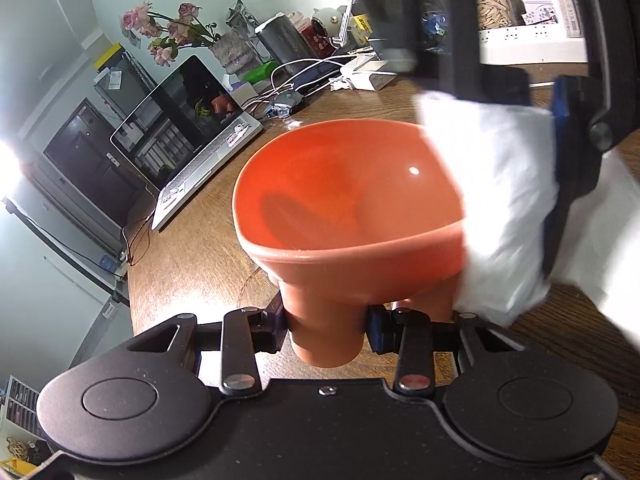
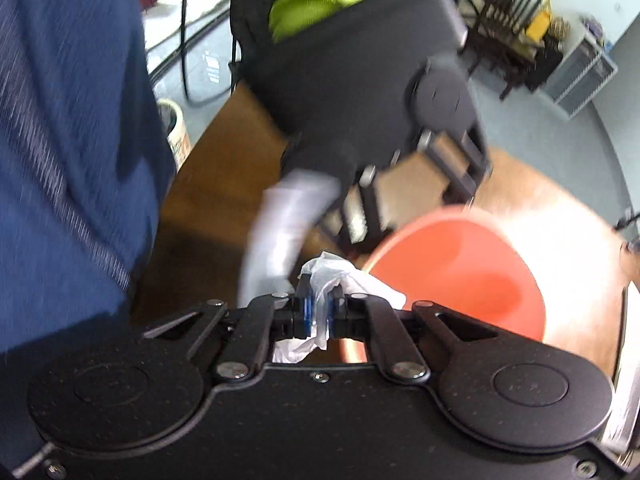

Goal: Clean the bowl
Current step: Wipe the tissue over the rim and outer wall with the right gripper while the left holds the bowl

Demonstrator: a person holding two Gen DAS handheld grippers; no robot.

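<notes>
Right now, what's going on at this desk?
A person is wiping an orange plastic bowl. The left hand-held gripper is shut on the bowl's foot, holding it tilted above the brown wooden desk. The right hand-held gripper is shut on a crumpled white tissue at the bowl's rim.

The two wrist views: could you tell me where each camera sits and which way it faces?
Left wrist: on the left gripper, looking along its fingers clamping the orange bowl by its foot; a laptop lies beyond.
Right wrist: on the right gripper, angled down at the table, pinching a white wipe; a blue sleeve shows.
Shared: bowl, wipe, each other's gripper.
</notes>
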